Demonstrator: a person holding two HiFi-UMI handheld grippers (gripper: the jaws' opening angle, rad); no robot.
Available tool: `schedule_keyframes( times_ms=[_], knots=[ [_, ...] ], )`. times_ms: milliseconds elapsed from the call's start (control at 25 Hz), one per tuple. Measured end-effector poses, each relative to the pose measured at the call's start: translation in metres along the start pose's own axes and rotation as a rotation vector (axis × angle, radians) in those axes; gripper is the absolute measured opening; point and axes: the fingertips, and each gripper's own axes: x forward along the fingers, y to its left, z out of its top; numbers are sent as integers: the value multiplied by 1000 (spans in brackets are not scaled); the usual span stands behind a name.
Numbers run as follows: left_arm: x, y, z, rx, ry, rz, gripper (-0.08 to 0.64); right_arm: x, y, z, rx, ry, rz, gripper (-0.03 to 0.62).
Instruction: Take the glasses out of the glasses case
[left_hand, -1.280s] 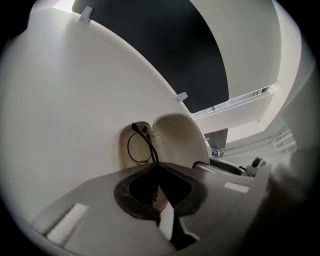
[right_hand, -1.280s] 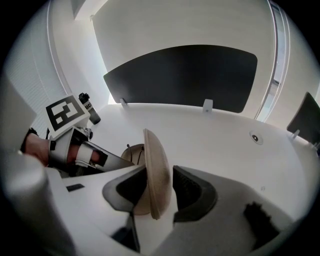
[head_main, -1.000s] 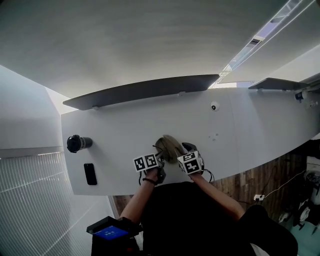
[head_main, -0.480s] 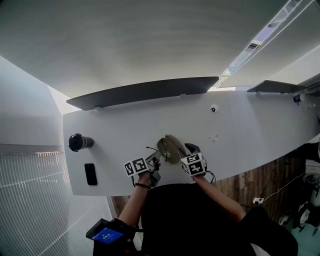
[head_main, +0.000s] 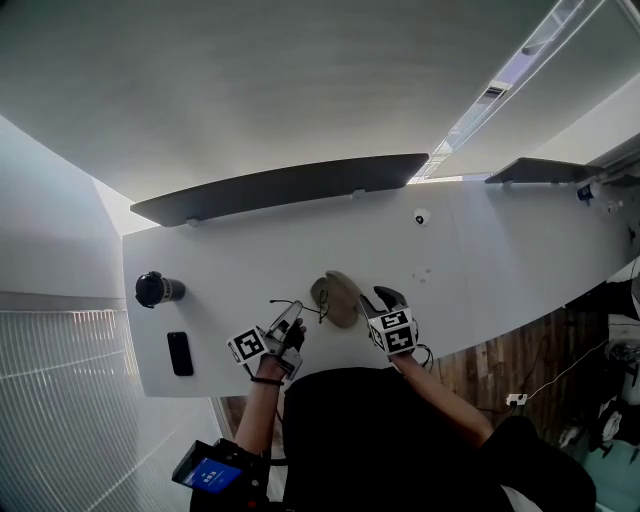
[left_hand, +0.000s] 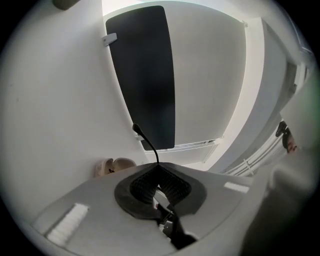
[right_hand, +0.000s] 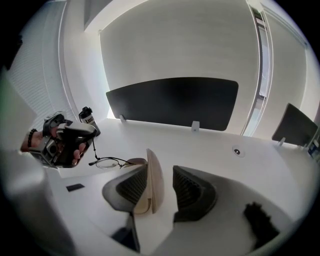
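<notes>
The tan glasses case (head_main: 337, 297) lies open on the white desk (head_main: 230, 260). Its lid (right_hand: 155, 185) stands upright between my right gripper's (right_hand: 162, 181) jaws, against the left pad with a gap to the right one. That gripper (head_main: 380, 302) is open. My left gripper (head_main: 288, 325) is shut on a thin black temple of the wire-frame glasses (head_main: 305, 308), left of the case. In the right gripper view the glasses (right_hand: 107, 162) hang from the left gripper (right_hand: 70, 137), their far end near the case's rim. The temple tip (left_hand: 147, 142) sticks up from the shut jaws of the left gripper (left_hand: 159, 186).
A black bottle (head_main: 155, 289) lies at the desk's left end, with a small flat black thing (head_main: 180, 352) near the front edge. A dark divider panel (head_main: 280, 185) runs along the back. A round white cap (head_main: 420, 216) sits at the right.
My left gripper has moved left and up, away from the case, drawing the glasses out with it. The right gripper has stayed at the case, rising slightly.
</notes>
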Motion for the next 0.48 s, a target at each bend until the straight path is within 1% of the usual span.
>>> schedule_keyframes(
  times_ms=[40,160,240,360,480],
  knots=[
    [-3,-4,2,13,-3,-11,8,-3,1,3,6,-12,5,169],
    [-10,-25,7,15,-16,-57,8,-14,7,17,41,-54,32,169],
    [-15,-38,13,31,-34,-94,8,-19,11,24,53,-75,48,169],
    [-31,-49,22,73,-63,-132,8,-20,16,26,42,-83,53,169],
    [-54,-48,33,99,-105,-178,8,-19,24,21,31,-72,59,169]
  ],
)
